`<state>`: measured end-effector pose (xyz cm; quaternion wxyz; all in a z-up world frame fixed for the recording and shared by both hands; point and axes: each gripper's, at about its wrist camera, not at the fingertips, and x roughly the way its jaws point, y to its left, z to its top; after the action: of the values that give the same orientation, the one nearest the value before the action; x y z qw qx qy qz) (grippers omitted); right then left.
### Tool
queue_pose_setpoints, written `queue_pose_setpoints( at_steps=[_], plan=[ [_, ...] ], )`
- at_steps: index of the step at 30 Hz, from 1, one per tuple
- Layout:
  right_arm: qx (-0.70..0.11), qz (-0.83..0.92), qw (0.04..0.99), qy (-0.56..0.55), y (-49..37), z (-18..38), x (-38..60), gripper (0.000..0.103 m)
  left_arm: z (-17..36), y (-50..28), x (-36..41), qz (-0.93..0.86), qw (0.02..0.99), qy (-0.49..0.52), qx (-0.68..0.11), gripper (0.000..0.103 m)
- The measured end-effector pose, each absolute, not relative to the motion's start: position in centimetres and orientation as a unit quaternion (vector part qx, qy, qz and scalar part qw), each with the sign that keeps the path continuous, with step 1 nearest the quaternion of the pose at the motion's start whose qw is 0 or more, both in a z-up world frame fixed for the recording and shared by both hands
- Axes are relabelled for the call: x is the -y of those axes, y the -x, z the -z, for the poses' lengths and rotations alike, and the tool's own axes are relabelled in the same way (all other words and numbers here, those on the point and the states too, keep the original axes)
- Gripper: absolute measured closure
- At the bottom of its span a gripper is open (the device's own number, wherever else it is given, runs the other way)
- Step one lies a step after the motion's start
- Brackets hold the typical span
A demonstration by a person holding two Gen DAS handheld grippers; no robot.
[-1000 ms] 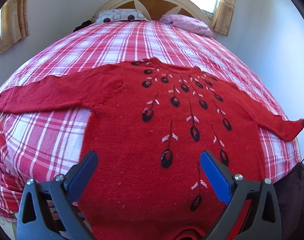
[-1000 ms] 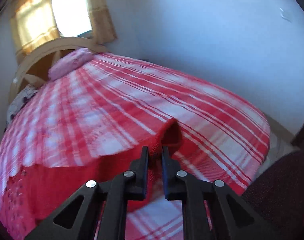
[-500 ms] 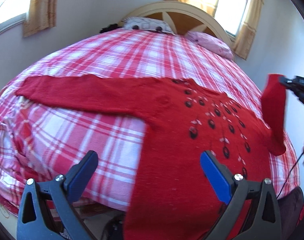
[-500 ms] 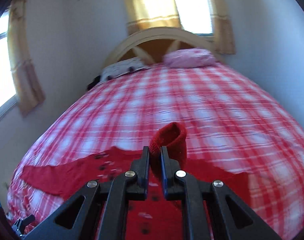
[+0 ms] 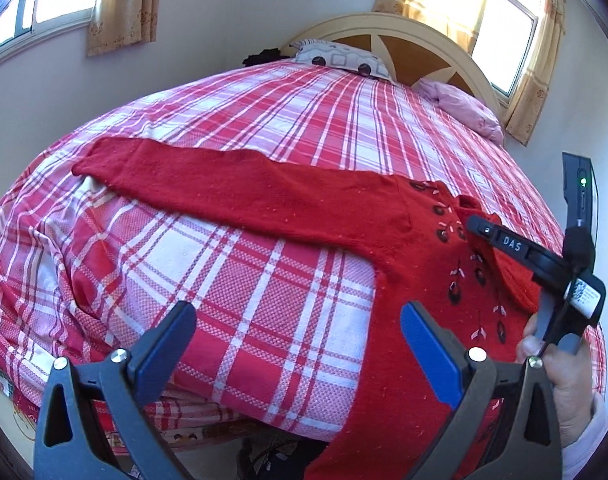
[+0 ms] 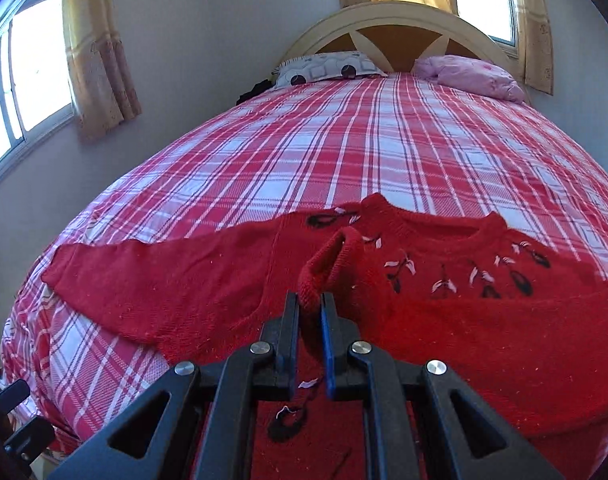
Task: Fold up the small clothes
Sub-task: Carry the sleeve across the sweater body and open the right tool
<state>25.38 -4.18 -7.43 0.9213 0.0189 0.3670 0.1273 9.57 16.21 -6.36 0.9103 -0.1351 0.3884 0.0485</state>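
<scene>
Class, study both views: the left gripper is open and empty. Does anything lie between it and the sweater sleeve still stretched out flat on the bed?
Nothing visible does. Between the left gripper and the outstretched sleeve lies only bare plaid bedspread. The right gripper, shut on the other sleeve's cuff, is off to the side over the sweater's chest.
</scene>
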Motion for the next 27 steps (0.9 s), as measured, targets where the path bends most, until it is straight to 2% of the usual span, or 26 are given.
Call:
queue_pose_setpoints(
  at_steps=[17, 25, 27],
  plan=[
    [-0.367, -0.125, 0.922, 0.009, -26.5, 8.2, 0.9, 0.094, 7.8, -10.1, -17.0, -0.049, 0.905, 0.131, -0.403, 0.000],
    [-0.394, -0.130, 0.910, 0.010, -27.5, 10.4, 0.0, 0.093, 8.2, -10.4, -17.5, -0.054, 0.902, 0.134, -0.407, 0.000],
    [-0.410, -0.139, 0.902, -0.006, -27.6, 11.2, 0.3, 0.089, 8.3, -10.5, -17.5, -0.052, 0.900, 0.135, -0.411, 0.000]
  ],
)
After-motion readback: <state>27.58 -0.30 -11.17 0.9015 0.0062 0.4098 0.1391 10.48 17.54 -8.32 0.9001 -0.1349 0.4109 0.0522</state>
